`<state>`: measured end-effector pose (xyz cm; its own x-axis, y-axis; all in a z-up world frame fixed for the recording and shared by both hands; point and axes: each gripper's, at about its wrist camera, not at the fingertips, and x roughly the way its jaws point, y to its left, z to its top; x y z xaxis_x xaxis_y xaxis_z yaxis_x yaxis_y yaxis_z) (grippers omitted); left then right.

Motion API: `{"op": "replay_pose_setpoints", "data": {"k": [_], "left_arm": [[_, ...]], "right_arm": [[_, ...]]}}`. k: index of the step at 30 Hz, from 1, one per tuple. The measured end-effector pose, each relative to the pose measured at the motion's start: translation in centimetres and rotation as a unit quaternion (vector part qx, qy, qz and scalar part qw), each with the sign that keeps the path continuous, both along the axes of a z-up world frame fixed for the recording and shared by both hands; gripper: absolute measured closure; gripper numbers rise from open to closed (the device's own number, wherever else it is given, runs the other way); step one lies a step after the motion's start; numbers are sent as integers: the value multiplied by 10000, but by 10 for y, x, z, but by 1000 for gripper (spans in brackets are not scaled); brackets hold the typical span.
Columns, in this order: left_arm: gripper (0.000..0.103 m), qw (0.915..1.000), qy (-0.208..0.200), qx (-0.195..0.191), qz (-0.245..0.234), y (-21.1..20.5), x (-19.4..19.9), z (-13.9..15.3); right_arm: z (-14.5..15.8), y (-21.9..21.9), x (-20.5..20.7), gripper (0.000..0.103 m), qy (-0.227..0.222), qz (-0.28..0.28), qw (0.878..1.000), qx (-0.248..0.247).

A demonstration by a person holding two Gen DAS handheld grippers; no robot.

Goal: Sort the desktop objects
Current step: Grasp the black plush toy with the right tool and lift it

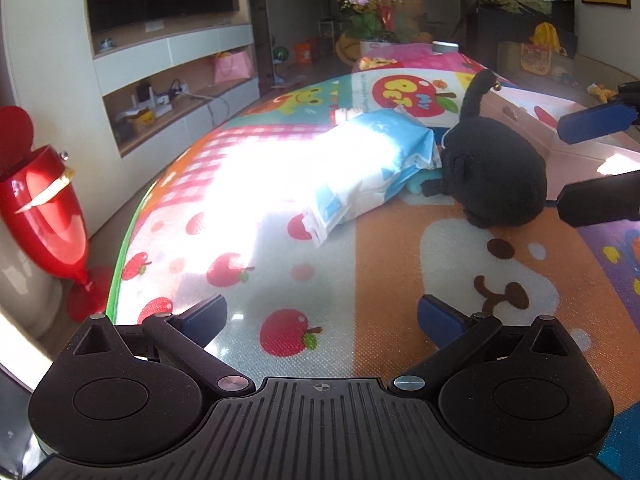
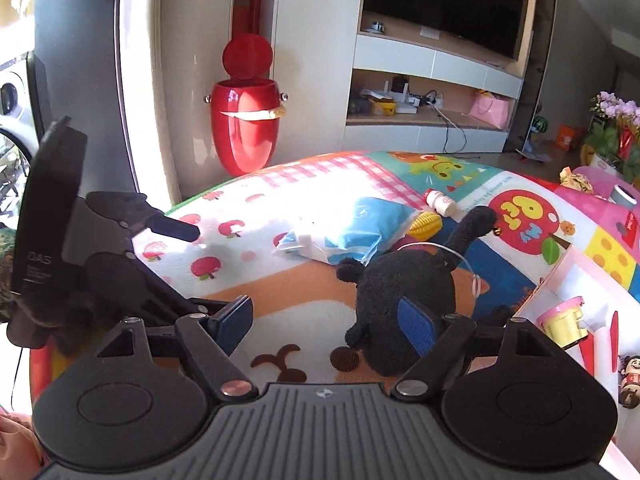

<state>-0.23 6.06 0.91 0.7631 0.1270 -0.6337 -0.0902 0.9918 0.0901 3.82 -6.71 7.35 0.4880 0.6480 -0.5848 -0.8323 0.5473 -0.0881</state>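
Observation:
A black plush cat [image 1: 492, 172] [image 2: 400, 292] sits on the colourful play mat [image 1: 320, 264], its tail up. My right gripper [image 2: 326, 322] is open, with its blue right pad [image 2: 416, 324] overlapping the plush in the picture. In the left wrist view the right gripper [image 1: 580, 162] has its tips just right of the plush, apart from it. A blue-and-white tissue pack [image 1: 360, 164] [image 2: 360, 232] lies left of the cat. My left gripper [image 1: 320, 320] is open over bare mat; one of its fingers [image 2: 172, 226] shows in the right wrist view.
A small white bottle [image 2: 440, 202] and a yellow corn toy [image 2: 424, 226] lie behind the pack. A pink box [image 2: 560, 276] at the right holds a yellow cup [image 2: 564, 322]. A red bin [image 2: 244, 128] stands beyond the mat's left edge. Strong sunlight washes out the mat's left part.

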Motion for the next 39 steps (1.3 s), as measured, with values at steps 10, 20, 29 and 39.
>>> {"op": "replay_pose_setpoints", "data": {"k": [10,20,29,39], "left_arm": [[0,10000,-14,12,-73,-8,-8,4],[0,9941,-738,-785,140,1,36,62],[0,9961,-607,-176,-619,-60,120,72],[0,9938,-455,709,-731,-68,91,39]], "right_arm": [[-11,20,61,65,-365,-1904,9809,155],[-27,8,60,71,-557,-1735,9830,209],[-38,16,14,50,-564,-1260,9902,220],[-30,-25,-25,39,85,-438,9983,368]]}}
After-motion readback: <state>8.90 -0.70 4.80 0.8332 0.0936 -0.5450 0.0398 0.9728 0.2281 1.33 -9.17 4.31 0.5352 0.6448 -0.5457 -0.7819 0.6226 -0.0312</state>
